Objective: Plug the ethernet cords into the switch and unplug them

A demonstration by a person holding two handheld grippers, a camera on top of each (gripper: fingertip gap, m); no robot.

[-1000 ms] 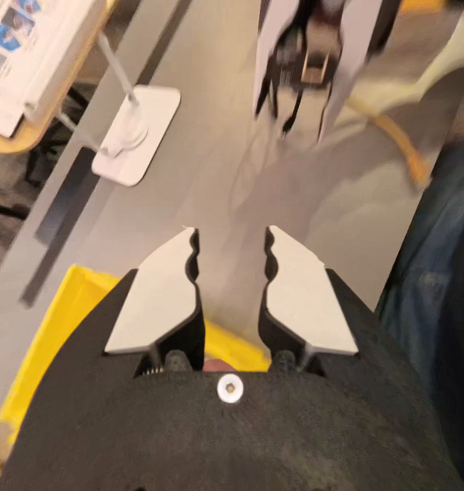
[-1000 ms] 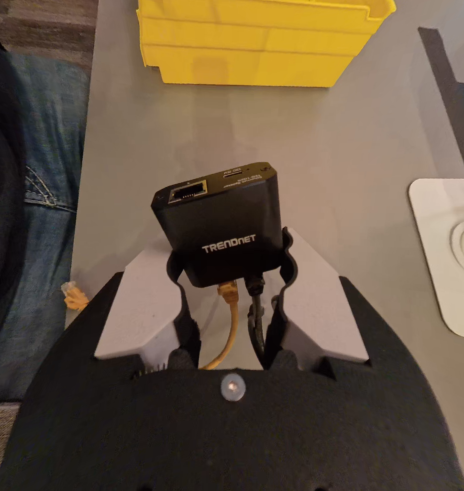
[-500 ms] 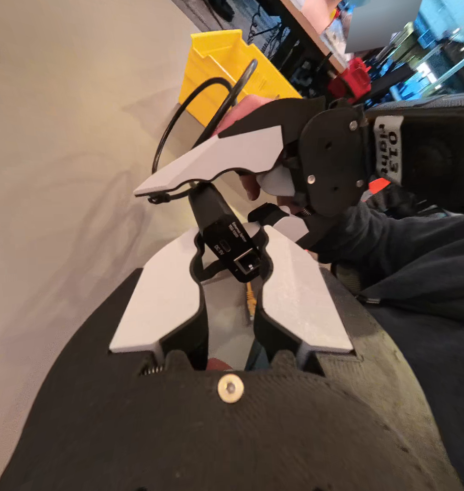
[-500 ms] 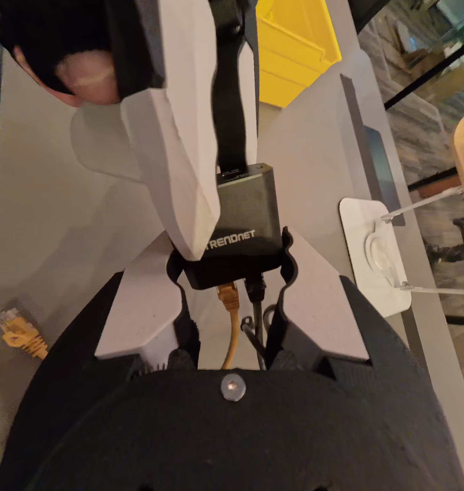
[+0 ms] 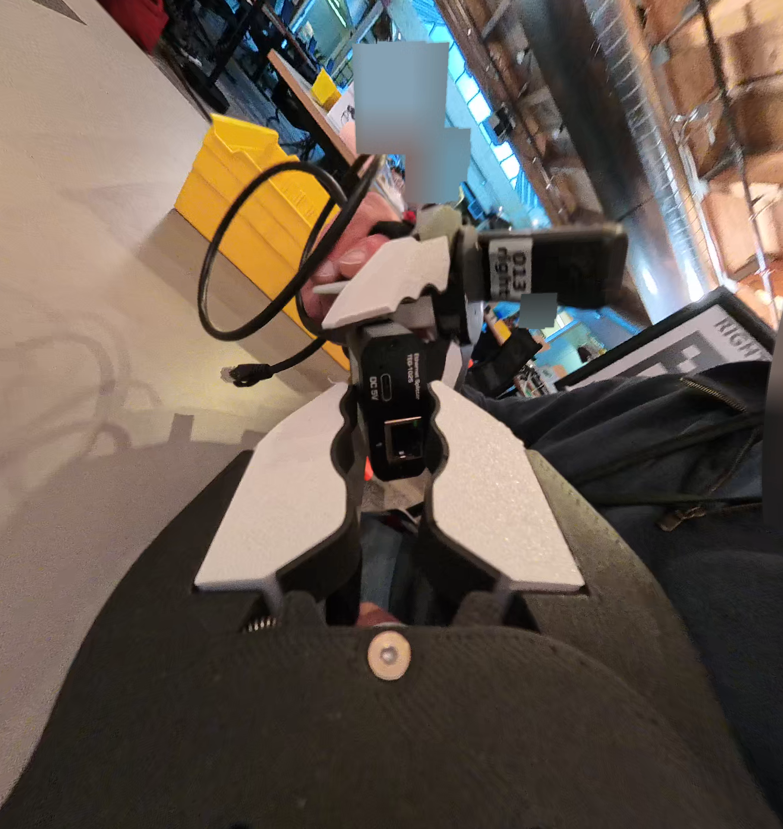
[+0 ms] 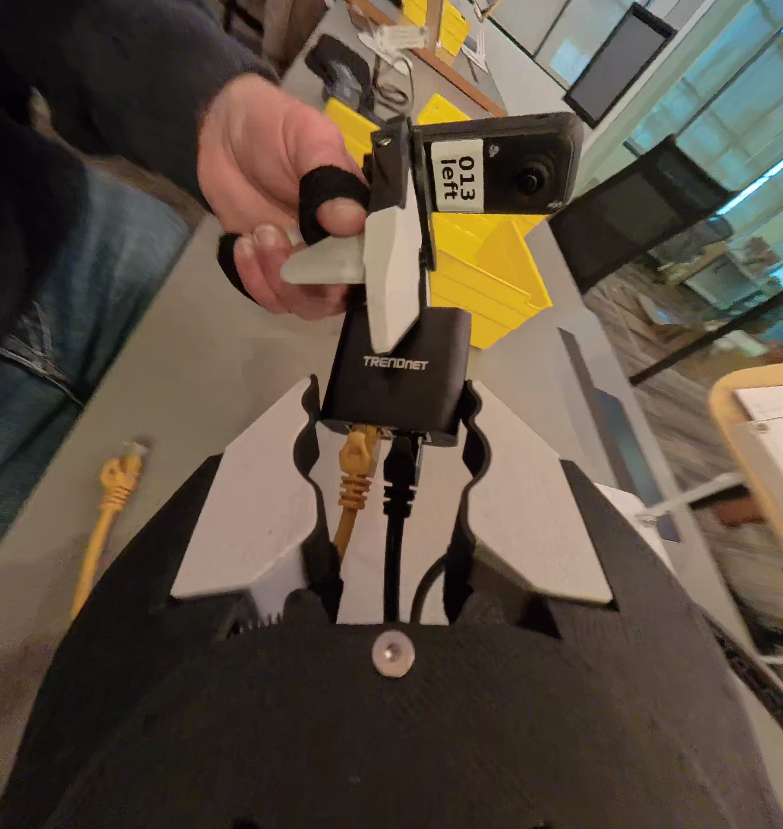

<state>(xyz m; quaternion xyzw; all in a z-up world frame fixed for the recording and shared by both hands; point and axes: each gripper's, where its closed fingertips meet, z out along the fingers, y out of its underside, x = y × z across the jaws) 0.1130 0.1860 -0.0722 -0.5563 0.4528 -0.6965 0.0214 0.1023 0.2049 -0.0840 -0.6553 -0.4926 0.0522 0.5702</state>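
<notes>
The black switch (image 6: pixel 394 381) is held above the grey table, gripped from both ends. My right gripper (image 6: pixel 389 386) is shut on its cable end, where a yellow ethernet cord (image 6: pixel 356 457) and a black cord (image 6: pixel 398 471) are plugged in. My left gripper (image 5: pixel 387 394) is shut on the opposite end of the switch (image 5: pixel 394 430), whose ethernet port (image 5: pixel 403 442) is empty. The black cord loops (image 5: pixel 246 251) to a free plug (image 5: pixel 246 372). The yellow cord's other plug (image 6: pixel 120 475) lies loose on the table. Each gripper shows in the other's view: right (image 5: pixel 380 291), left (image 6: pixel 389 287).
A stack of yellow bins (image 6: pixel 484 269) stands on the table (image 5: pixel 67 269) behind the switch and also shows in the left wrist view (image 5: pixel 255 211). A white stand base (image 6: pixel 623 502) sits at the right. The person's jeans (image 6: pixel 44 359) are along the table's left edge. The grippers are tip to tip, or close to it.
My left gripper has swung over from the table and closed on the switch's free end. Both grippers have raised and tilted the switch off the table.
</notes>
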